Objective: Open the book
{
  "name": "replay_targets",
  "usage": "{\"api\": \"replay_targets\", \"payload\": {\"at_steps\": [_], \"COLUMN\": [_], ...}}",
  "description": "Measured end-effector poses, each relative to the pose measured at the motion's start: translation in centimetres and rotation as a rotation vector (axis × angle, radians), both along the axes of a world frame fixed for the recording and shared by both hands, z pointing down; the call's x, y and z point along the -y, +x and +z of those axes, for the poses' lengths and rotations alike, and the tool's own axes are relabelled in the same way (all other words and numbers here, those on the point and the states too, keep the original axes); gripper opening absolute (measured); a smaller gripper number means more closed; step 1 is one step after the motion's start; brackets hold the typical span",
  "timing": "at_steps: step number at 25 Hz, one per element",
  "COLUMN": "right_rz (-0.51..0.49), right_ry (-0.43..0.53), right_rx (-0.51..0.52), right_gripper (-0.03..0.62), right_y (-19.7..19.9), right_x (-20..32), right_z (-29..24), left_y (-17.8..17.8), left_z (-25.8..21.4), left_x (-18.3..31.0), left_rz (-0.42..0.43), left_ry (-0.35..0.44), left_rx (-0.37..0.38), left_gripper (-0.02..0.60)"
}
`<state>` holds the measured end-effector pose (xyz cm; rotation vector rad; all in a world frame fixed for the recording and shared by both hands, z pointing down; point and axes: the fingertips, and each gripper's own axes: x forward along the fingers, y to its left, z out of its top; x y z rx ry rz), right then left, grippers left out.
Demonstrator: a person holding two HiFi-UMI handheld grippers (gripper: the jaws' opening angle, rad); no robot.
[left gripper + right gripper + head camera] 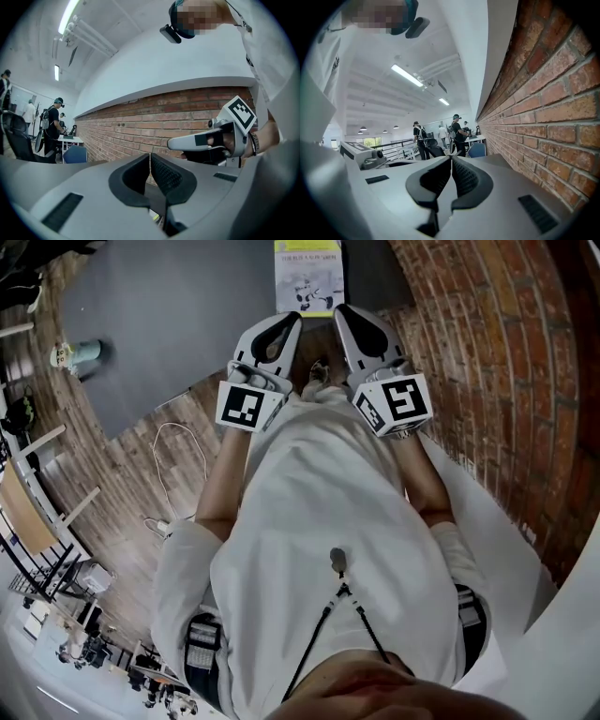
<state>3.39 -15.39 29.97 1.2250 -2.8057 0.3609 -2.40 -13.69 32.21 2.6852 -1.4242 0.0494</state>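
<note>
While both grippers point level in front of my white shirt, my left gripper has its black ribbed pads clenched flat together, with nothing between them. My right gripper is the same: pads edge to edge, empty. The shells are smooth pale plastic tapering to blunt noses. Each carries a cube with black-and-white square markers.

The book lies flat, cover up, on the matte dark grey table, just ahead of the two noses. Its cover has a yellow band over white, with a small drawing.

A rough red brick wall stands to my right. A thin white cable loops across the worn wooden plank floor.
</note>
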Motion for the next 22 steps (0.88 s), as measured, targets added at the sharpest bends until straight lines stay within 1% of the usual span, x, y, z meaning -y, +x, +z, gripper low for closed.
{"api": "replay_targets", "payload": {"at_steps": [4, 9, 13, 17, 22], "right_rz": [-0.026, -0.039, -0.045, -0.037, -0.015], "right_ry": [0.005, -0.015, -0.03, -0.047, -0.084], "right_rx": [-0.017, -0.025, -0.034, -0.043, -0.042], "right_gripper": [0.038, 0.038, 0.038, 0.038, 0.038], "right_y": [0.3, 0.5, 0.4, 0.3, 0.9], "right_x": [0.3, 0.7, 1.4, 2.2, 3.5], "right_z": [0.5, 1.9, 3.0, 3.9, 5.4], "left_y": [0.8, 1.5, 1.8, 2.2, 2.8], "left_z": [1.6, 3.1, 4.7, 7.1, 9.5], "left_x": [0.5, 1.3, 2.2, 3.3, 5.3], "left_rz": [0.005, 0.008, 0.012, 0.035, 0.05], "left_ry": [-0.014, -0.014, -0.038, -0.096, -0.132], "left_rx": [0.027, 0.029, 0.044, 0.071, 0.085], "left_gripper": [0.026, 0.026, 0.028, 0.028, 0.028]}}
